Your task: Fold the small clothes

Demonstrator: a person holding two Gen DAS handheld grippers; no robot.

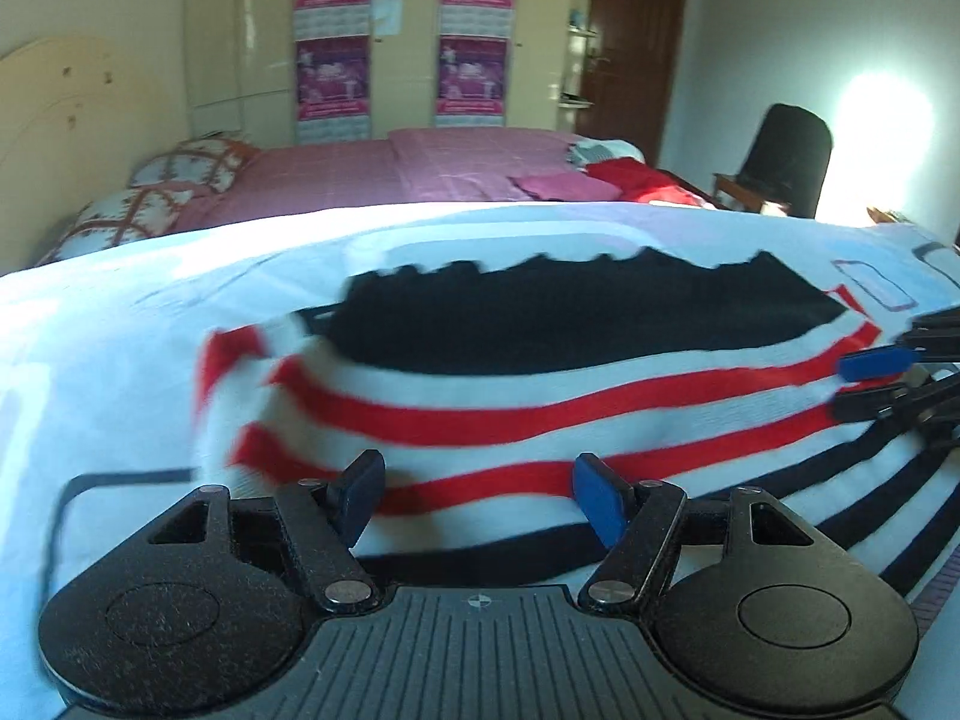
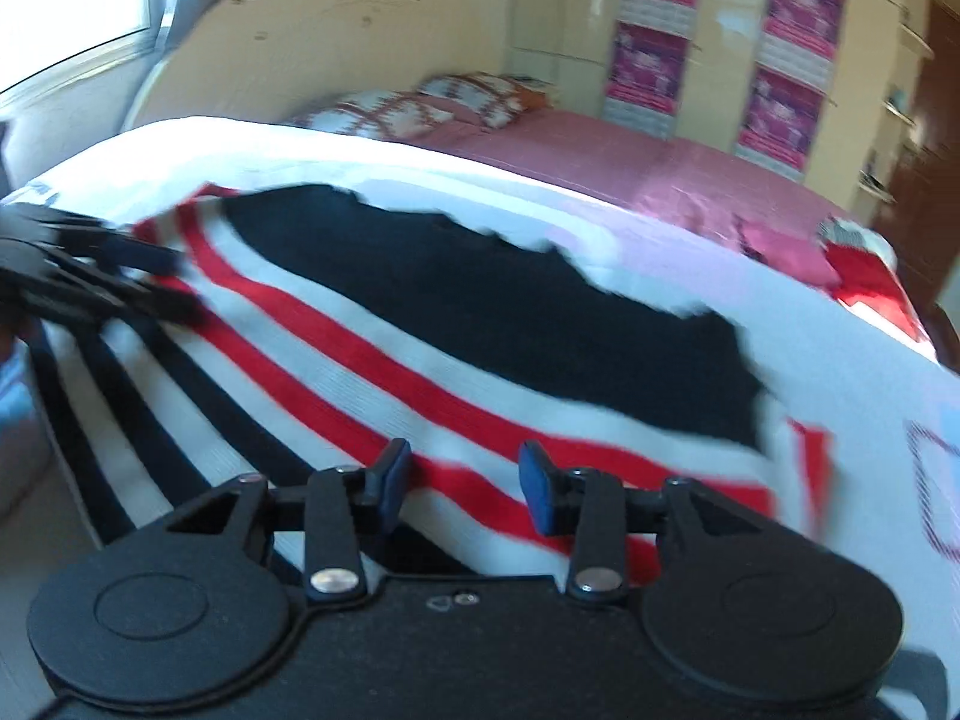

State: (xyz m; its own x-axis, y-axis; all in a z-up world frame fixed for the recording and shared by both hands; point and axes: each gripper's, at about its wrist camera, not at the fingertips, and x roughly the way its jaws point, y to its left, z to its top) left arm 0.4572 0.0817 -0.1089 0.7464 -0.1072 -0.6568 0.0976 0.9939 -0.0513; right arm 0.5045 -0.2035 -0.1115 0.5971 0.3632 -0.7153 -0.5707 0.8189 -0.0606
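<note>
A small knit garment [image 1: 540, 414] with a black top part, red and white stripes and black stripes lies spread on a white patterned sheet [image 1: 108, 324]. My left gripper [image 1: 480, 498] is open, its blue pads over the garment's near striped edge. My right gripper [image 1: 864, 384] shows at the right edge of the left wrist view, over the garment's right side. In the right wrist view the same garment [image 2: 492, 324] lies ahead, my right gripper [image 2: 465, 486] is open over the red stripes, and my left gripper [image 2: 144, 282] shows at the far left. Both views are motion-blurred.
Behind the sheet lies a pink bed [image 1: 372, 174] with patterned pillows [image 1: 180, 180] and folded pink and red clothes [image 1: 600, 180]. A wardrobe with posters [image 1: 408, 42], a brown door [image 1: 636, 36] and a black chair [image 1: 786, 156] stand at the back.
</note>
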